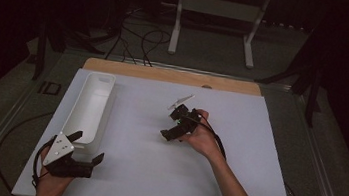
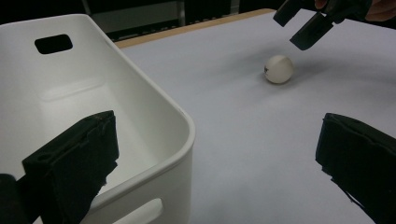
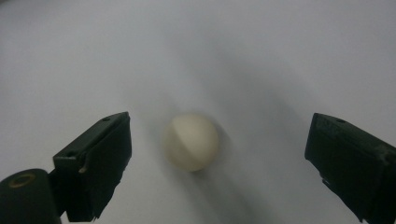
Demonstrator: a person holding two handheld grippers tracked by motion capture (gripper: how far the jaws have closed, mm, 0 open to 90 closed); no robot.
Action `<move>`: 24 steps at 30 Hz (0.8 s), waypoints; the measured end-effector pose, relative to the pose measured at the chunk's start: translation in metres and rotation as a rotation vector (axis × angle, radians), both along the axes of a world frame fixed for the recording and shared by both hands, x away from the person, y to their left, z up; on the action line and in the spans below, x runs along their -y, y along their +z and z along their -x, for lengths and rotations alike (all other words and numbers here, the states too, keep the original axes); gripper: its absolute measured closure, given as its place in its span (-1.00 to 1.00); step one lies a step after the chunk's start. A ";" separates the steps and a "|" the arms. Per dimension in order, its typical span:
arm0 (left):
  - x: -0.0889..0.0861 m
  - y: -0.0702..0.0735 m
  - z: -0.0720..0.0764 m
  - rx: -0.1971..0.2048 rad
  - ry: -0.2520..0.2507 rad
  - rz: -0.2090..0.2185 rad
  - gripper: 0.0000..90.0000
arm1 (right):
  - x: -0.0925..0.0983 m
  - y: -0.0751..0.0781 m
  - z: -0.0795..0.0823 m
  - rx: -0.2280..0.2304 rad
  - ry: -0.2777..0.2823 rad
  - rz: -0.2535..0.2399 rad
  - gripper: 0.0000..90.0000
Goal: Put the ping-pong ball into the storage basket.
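Centrally, item one: a small white ball (image 3: 190, 142), round, matte, bearing a small dark mark seen in the left gripper view (image 2: 279, 69). It lies on the white surface (image 1: 162, 177), roughly mid-way between the left and right edges; in the high view it is hidden beneath the right gripper. Slight blur surrounds it in the right gripper view.

Item two: right gripper (image 1: 175, 126), black, held in the person's right hand (image 1: 203, 137). Its jaws are spread wide, one on each side of the ball, neither touching it; the ball sits between them, nearer the jaw at the left of that view. In the left gripper view the same gripper (image 2: 306, 23) hangs just above and beyond the ball, tips pointing down.

Item three: left gripper (image 1: 89, 150), black with a grey three-cornered plate on top, held in the left hand (image 1: 53, 184) near the surface's front left corner. Jaws wide apart, holding nothing; one jaw is over the near end of the bin, the other over bare surface.

Item four: white bin (image 1: 92, 105), oblong, with handle slots in its end walls, lying along the left edge of the surface, well apart from the ball.
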State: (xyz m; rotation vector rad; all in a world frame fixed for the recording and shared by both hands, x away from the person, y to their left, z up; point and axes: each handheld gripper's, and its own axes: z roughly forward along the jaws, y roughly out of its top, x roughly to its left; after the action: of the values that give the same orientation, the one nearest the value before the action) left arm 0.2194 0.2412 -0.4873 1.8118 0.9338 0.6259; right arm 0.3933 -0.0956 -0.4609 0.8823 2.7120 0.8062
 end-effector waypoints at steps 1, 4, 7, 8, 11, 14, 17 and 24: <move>0.000 0.000 0.000 0.000 0.000 -0.001 -1.00 | 0.000 0.000 0.000 -0.001 0.000 0.001 -0.84; 0.000 0.000 0.000 0.000 0.000 0.000 -1.00 | -0.001 -0.002 0.000 -0.002 0.002 0.002 -0.84; 0.000 0.000 0.000 0.000 0.000 0.000 -1.00 | -0.002 -0.003 0.000 -0.003 0.010 0.006 -0.84; 0.000 0.000 0.000 0.000 0.000 0.000 -1.00 | -0.002 -0.004 0.000 -0.004 0.009 0.008 -0.84; 0.000 0.000 0.000 0.000 0.000 0.001 -1.00 | -0.003 -0.004 0.000 -0.009 0.007 0.011 -0.84; 0.000 0.000 0.000 0.000 0.000 0.001 -1.00 | -0.004 -0.006 0.000 -0.008 0.015 0.021 -0.84; 0.000 0.000 0.000 0.000 0.001 0.001 -1.00 | -0.005 -0.007 0.000 -0.013 0.019 0.030 -0.84; 0.000 0.000 0.000 0.000 0.002 0.003 -1.00 | -0.008 -0.010 -0.001 -0.019 0.027 0.037 -0.84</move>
State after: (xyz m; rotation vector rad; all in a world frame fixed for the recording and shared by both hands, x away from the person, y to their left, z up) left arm 0.2194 0.2417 -0.4873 1.8087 0.9367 0.6257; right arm 0.3940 -0.0877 -0.4708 0.8523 2.7515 0.7541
